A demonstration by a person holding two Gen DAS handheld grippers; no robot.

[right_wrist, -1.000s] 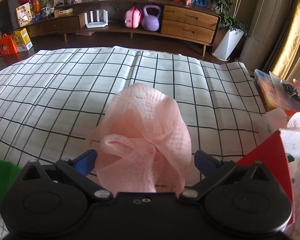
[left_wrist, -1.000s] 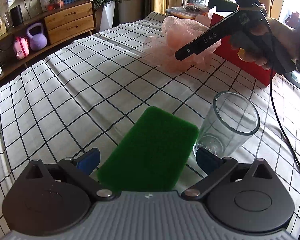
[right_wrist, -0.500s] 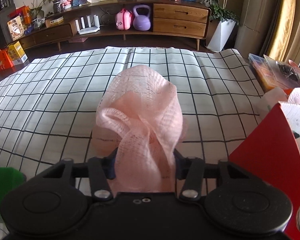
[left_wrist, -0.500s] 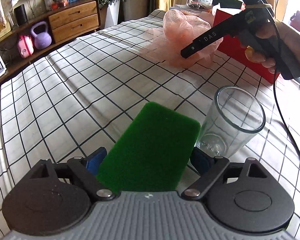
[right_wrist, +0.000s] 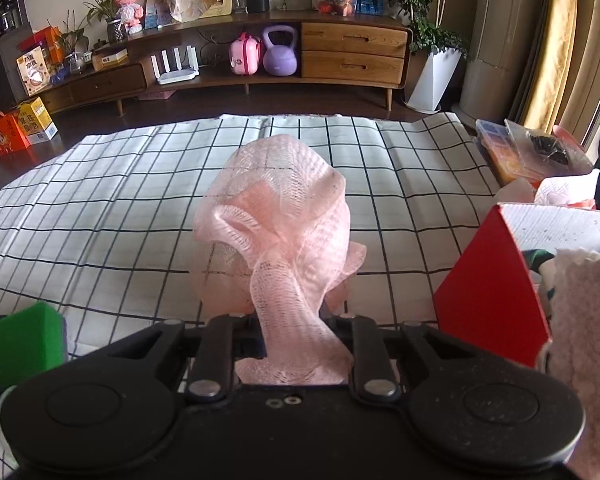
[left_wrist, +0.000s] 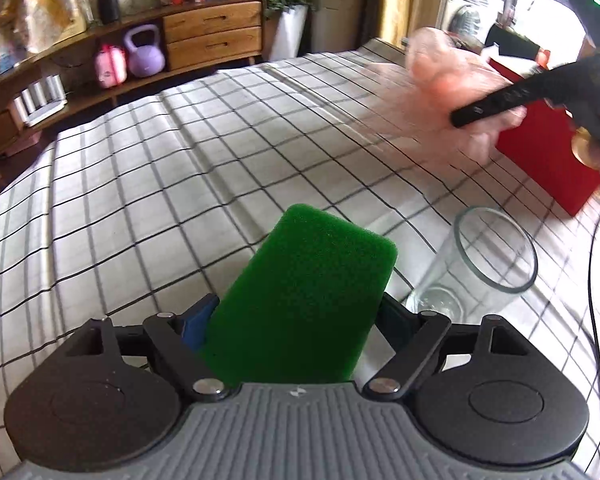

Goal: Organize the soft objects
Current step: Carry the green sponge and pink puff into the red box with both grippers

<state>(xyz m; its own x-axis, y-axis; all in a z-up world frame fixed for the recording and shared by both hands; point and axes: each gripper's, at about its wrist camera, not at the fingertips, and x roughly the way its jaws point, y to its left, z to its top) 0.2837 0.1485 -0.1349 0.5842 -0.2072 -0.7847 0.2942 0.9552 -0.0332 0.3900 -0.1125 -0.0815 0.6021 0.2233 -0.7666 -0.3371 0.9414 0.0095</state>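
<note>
In the left wrist view, the left tongs (left_wrist: 296, 320) are seen with their jaws closing on a green sponge (left_wrist: 304, 296), whose sides are met by the blue pads (left_wrist: 198, 320). The sponge is tilted up and away from the camera over a worktop (left_wrist: 180, 184) covered with a white cloth checked in black. A clear drinking glass (left_wrist: 484, 264) stands on the cloth just beside the sponge, to its right. Farther off on the right, a black finger of the right tongs (left_wrist: 496, 104) is seen against a pink mesh bath puff (left_wrist: 452, 76), which is blurred. A red box (left_wrist: 548, 160) stands behind it on the worktop.

In the right wrist view, the right tongs (right_wrist: 294, 334) are seen drawn narrow, their jaws closing on a gathered neck of the pink mesh bath puff (right_wrist: 284, 232). The rest of the puff billows out ahead of the jaws over the checked cloth. Whether it touches the cloth cannot be told. The red box (right_wrist: 488, 280) is seen at the right, open at the top, with a fluffy pink cloth (right_wrist: 580, 312) at the view's right edge. A corner of the green sponge (right_wrist: 24, 344) shows at the lower left. A wooden sideboard (right_wrist: 352, 52) is seen across the room, with a purple kettlebell (right_wrist: 280, 56) on its low shelf.
</note>
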